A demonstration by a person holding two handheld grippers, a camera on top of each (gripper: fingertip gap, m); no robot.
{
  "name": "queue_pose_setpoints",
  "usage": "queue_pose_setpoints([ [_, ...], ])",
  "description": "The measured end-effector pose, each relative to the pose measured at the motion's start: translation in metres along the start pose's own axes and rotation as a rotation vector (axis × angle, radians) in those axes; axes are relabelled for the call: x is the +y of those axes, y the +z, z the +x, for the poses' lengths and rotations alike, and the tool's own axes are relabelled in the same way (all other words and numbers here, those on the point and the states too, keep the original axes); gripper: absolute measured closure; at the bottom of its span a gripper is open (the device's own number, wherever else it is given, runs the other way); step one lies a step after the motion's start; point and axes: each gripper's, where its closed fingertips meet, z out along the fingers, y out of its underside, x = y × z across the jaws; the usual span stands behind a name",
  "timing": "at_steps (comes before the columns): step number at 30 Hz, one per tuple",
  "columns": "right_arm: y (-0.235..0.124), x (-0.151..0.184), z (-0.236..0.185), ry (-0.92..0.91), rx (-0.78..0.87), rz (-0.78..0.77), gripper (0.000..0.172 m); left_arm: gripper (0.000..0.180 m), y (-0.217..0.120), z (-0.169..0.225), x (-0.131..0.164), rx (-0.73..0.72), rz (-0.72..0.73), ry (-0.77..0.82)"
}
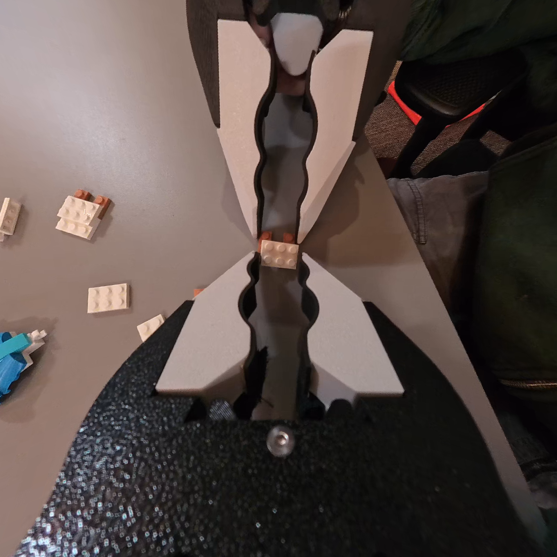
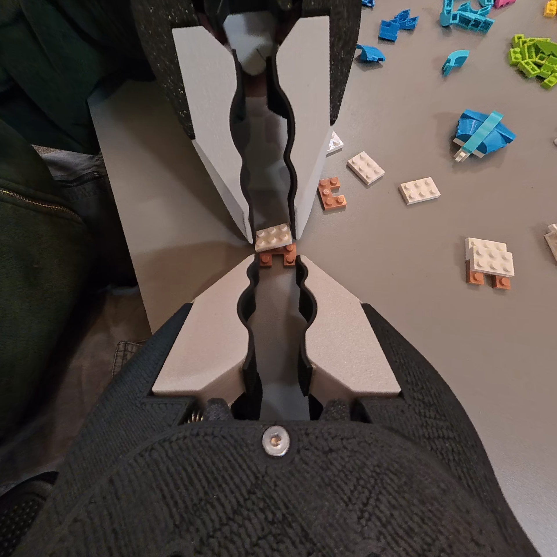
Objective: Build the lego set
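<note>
My left hand-held gripper pinches the white plate; my right hand-held gripper pinches the brown bracket beneath it, above the surface. Press squarely, I judge, studs aligned.

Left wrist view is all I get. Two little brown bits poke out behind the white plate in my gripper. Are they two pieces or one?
Observer: One. The right wrist view shows a single brown U-shaped plate. Your two bits are its arms, joined by a bar at the edge of the white plate.
Operator: Is there another brown one like it?
Observer: Yes. A loose brown plate of the same U shape lies flat on the table, just beside the left gripper. Your view catches only a sliver of it.
Operator: Any colours I can't see?
Observer: A heap of lime-green pieces sits at the far side of the table.
</note>
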Motion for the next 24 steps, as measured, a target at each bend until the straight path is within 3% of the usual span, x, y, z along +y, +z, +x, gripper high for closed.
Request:
queue_pose_setpoints([
  [16, 0.0, -0.0001, -0.0005, 0.0, -0.007, 0.001, 0.148, 0.147, -0.0036, 0.0023, 0.0, 0.02, 0.009, -0.005],
  [24, 0.0002, -0.0002, -0.001, -0.004, -0.009, 0.001, 0.148, 0.151, -0.0021, 0.0044, 0.0035, 0.03, -0.012, 0.011],
])
